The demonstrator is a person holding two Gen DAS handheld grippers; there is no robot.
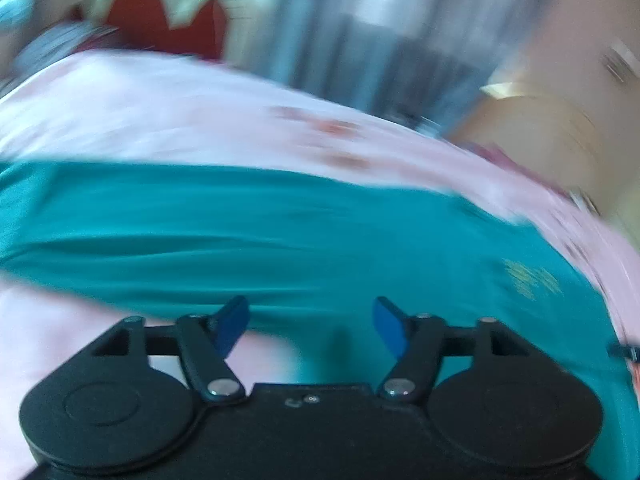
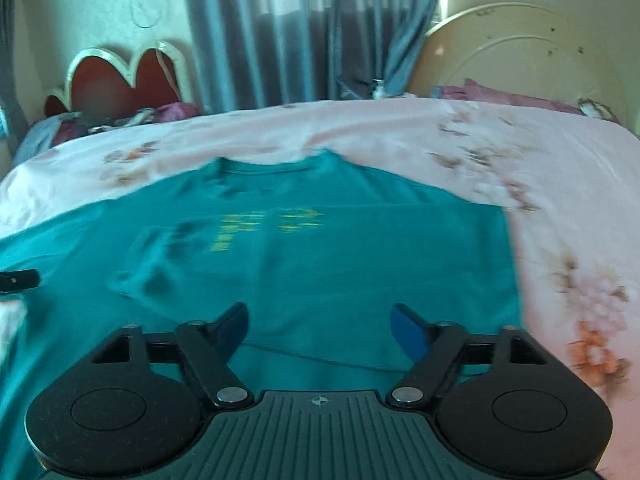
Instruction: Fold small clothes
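Observation:
A teal T-shirt [image 2: 304,264] with a yellow print [image 2: 264,226] lies spread flat on the bed, collar at the far side. In the left wrist view the T-shirt [image 1: 248,236] shows as a blurred teal band. My right gripper [image 2: 320,326] is open and empty, just above the shirt's near hem. My left gripper [image 1: 310,322] is open and empty, over the shirt's edge at its left side. A dark piece of the left gripper [image 2: 18,280] shows at the left edge of the right wrist view.
The bed has a pink floral sheet [image 2: 560,184]. A red headboard [image 2: 120,80] stands at the far left, grey-blue curtains [image 2: 280,32] behind, and a cream round headboard [image 2: 520,64] at the far right. Purple bedding [image 2: 500,94] lies at the far edge.

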